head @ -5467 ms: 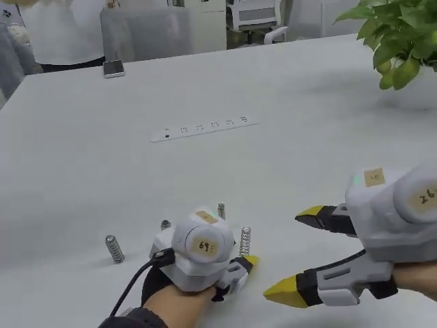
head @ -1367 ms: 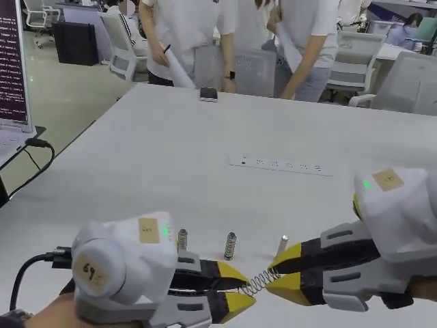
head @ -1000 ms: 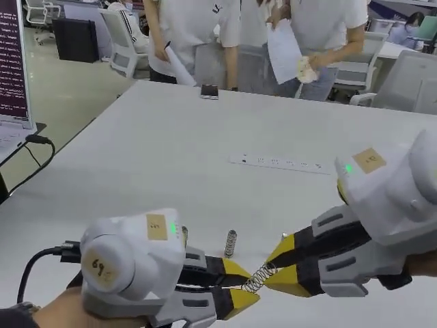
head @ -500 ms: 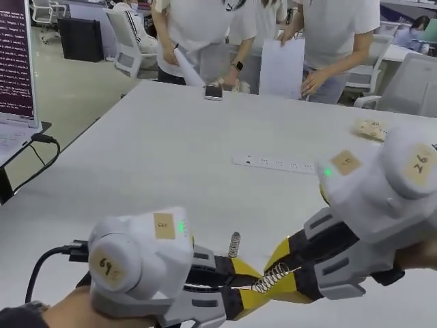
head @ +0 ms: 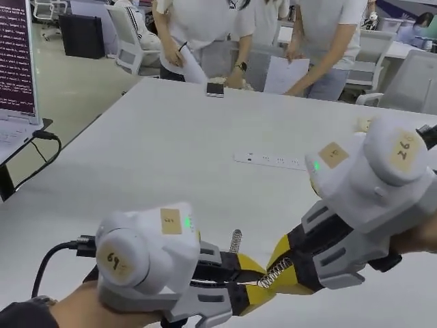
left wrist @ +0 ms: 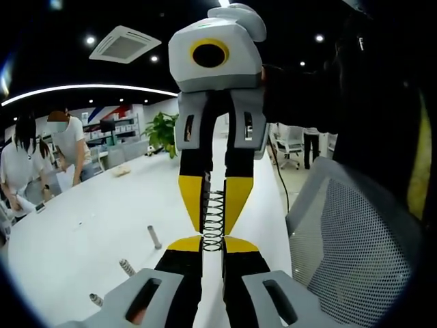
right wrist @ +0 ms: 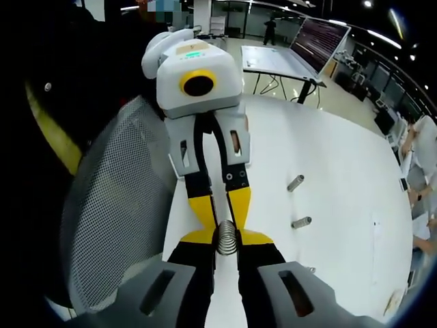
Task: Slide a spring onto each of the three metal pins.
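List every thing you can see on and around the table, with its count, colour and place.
table: one, white, under everything
held spring: one, metal, between the grippers
springs on pins: two, metal, standing on the table
bare pin: one, metal, beside them
power strip: one, white, mid-table
phone: one, dark, far edge
paper: one sheet, white, far edge
people: at least three, white tops, at the far edge
plant: one, green, at the table's end
mesh chair: one, grey, beside the table
screen: one, purple, left of the table
left gripper: one, white, black and yellow, shut on the held spring
right gripper: one, same colours, shut on its other end
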`<state>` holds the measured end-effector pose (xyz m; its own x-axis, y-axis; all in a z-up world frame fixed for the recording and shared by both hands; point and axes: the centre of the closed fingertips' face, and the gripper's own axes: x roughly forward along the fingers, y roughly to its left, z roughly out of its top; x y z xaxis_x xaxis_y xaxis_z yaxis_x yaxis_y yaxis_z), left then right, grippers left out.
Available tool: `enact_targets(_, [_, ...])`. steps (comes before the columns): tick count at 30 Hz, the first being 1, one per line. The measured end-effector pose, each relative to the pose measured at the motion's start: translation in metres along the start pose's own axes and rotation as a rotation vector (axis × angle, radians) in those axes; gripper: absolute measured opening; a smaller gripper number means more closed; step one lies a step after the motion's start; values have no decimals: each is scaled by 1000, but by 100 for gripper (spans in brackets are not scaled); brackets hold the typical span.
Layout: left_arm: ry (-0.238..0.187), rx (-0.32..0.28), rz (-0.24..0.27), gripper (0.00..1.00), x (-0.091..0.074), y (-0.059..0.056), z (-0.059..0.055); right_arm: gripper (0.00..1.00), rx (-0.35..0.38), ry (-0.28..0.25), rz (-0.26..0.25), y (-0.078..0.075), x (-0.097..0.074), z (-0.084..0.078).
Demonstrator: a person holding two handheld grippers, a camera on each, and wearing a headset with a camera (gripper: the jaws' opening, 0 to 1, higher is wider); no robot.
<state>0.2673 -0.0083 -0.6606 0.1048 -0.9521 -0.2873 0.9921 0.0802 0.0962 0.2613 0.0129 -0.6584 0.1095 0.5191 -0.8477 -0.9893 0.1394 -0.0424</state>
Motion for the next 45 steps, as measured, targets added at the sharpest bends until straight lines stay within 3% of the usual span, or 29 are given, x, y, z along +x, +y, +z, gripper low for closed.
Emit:
enact_targets(9, [0, -29, 2, 3, 3, 0, -1, 9, -27, 52, 20, 0, 2, -1])
enact_targets(18, [-9, -68, 14, 6, 2, 5, -4, 9, -24, 68, 5, -6, 4, -4])
enact_targets(23, [11, -82, 16, 9, 1, 5, -14, 9, -12, 86, -15, -13, -1, -12])
enact_targets(32, [14, -117, 47, 18, -9, 17, -25, 9, 14, 107, -64, -26, -9, -26])
enact_targets(38, [28, -155, 81, 25, -20, 23, -39, 9, 34, 101, -91, -35, -16, -32])
enact_targets(42, [27, -169, 107, 33, -27, 27, -43, 9, 42, 107, -103, -38, -18, -36])
enact_targets(45, [27, -179, 124, 33, -32, 29, -45, 9, 44, 115, -113, -41, -21, -40])
